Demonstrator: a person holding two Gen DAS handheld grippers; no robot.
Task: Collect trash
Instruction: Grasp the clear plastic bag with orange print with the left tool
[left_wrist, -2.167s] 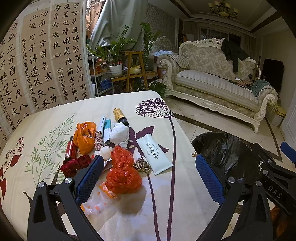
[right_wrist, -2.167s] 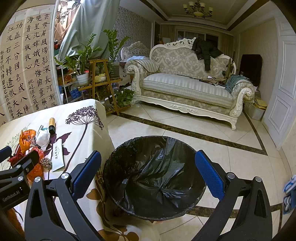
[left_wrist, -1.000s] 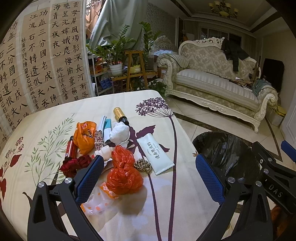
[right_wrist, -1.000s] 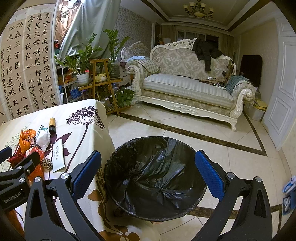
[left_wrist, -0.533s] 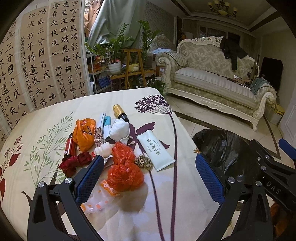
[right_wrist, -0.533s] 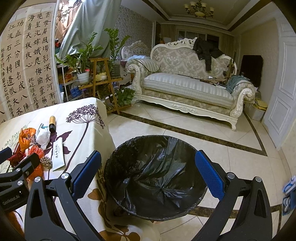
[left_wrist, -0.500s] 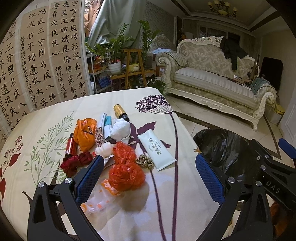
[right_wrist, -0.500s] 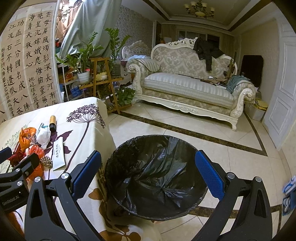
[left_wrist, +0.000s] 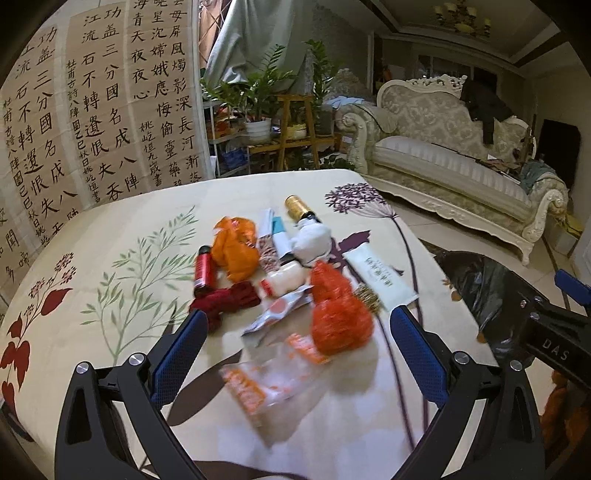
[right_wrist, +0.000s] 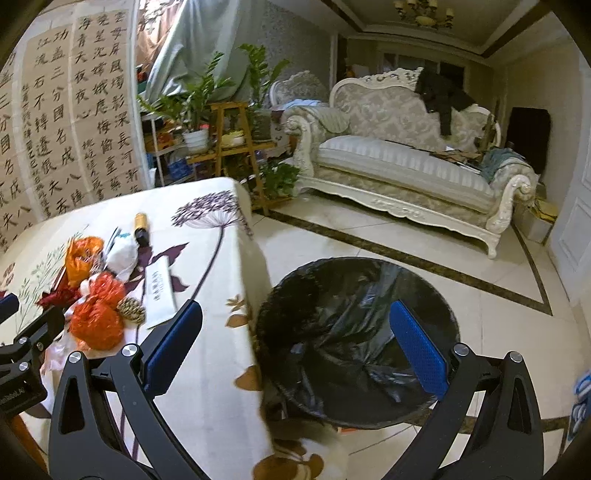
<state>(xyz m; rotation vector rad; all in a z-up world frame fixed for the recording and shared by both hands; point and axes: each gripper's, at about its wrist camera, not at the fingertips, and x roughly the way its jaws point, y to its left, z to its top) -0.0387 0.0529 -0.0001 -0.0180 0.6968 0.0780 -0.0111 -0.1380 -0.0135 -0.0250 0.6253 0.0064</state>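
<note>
Left gripper (left_wrist: 295, 339) is hanging wide open and empty over the table (left_wrist: 122, 229). The clear orange-printed wrapper (left_wrist: 273, 376) is lying between its fingers, red bag (left_wrist: 338, 317) just ahead. Right gripper (right_wrist: 295, 339), likewise open, is facing the bin (right_wrist: 354, 332). Recommended: descend squarely, pinching the wrapper's bunched middle.

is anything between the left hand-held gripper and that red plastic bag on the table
Nothing blocks it. The left hand-held gripper is open, and only a flat clear wrapper lies on the tablecloth in front of the red plastic bag.
</note>
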